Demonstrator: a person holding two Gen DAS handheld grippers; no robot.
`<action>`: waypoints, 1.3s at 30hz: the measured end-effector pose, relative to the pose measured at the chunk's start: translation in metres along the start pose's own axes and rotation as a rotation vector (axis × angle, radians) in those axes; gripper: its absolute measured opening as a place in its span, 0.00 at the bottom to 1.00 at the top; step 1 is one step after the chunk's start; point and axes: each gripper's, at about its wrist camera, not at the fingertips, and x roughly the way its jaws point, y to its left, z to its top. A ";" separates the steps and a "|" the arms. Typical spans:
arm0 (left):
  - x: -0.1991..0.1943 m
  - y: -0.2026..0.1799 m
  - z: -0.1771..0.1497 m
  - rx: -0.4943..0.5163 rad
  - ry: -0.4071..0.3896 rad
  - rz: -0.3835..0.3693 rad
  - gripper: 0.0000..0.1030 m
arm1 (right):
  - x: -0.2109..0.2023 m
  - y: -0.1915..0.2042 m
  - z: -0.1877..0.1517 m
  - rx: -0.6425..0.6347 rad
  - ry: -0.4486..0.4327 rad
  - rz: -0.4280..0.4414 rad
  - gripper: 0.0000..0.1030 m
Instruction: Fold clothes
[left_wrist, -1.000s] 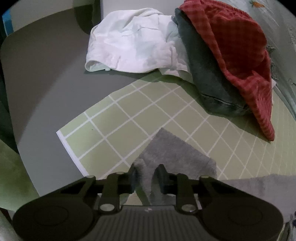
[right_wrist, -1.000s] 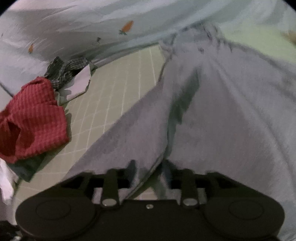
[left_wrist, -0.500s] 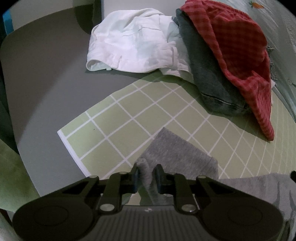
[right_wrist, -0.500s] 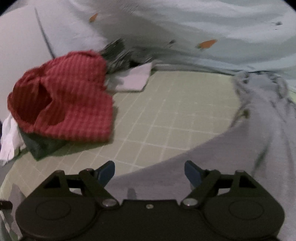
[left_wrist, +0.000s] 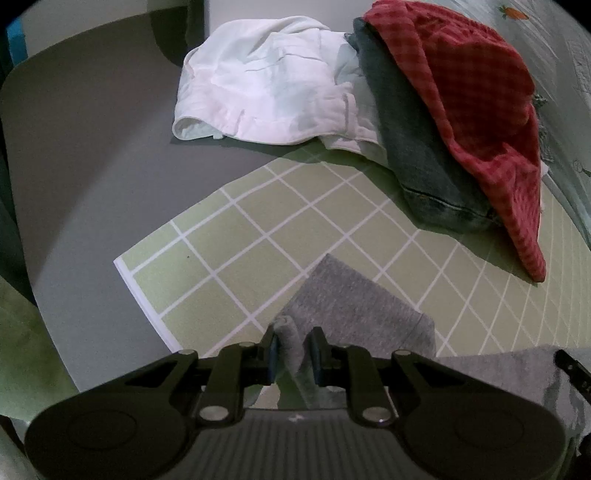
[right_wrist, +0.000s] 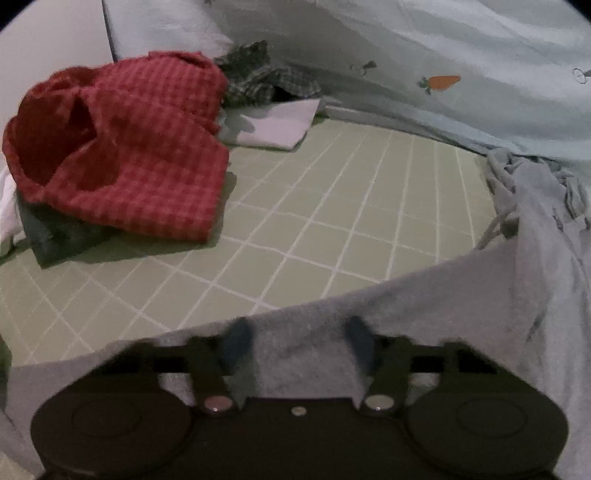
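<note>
A grey garment (left_wrist: 354, 310) lies on the green grid mat (left_wrist: 258, 236). My left gripper (left_wrist: 293, 349) is shut on a bunched corner of the grey garment, just above the mat's near edge. In the right wrist view the same grey garment (right_wrist: 406, 317) spreads across the lower right, with a drawstring end at the far right. My right gripper (right_wrist: 297, 341) is open, and its blue-padded fingers (right_wrist: 236, 341) rest over the grey cloth near its edge.
A pile of clothes sits at the mat's far side: a red checked garment (left_wrist: 472, 110) over dark jeans (left_wrist: 417, 155), and a white garment (left_wrist: 266, 88) on the grey table (left_wrist: 81, 147). A pale blue carrot-print sheet (right_wrist: 443, 55) lies behind the mat.
My right gripper let go of the grey garment, opened wide and swung left towards the red pile. It now sits low over the cloth's edge. My left gripper stayed shut on the corner.
</note>
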 end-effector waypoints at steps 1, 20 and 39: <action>0.000 0.001 0.000 0.003 0.000 0.000 0.14 | 0.000 -0.003 0.002 0.011 0.001 0.009 0.19; -0.017 0.039 0.011 -0.170 -0.114 0.025 0.07 | -0.012 0.004 0.029 0.055 -0.031 0.044 0.75; -0.012 0.031 0.007 -0.160 -0.077 0.114 0.38 | -0.106 -0.118 -0.079 0.333 0.031 -0.315 1.00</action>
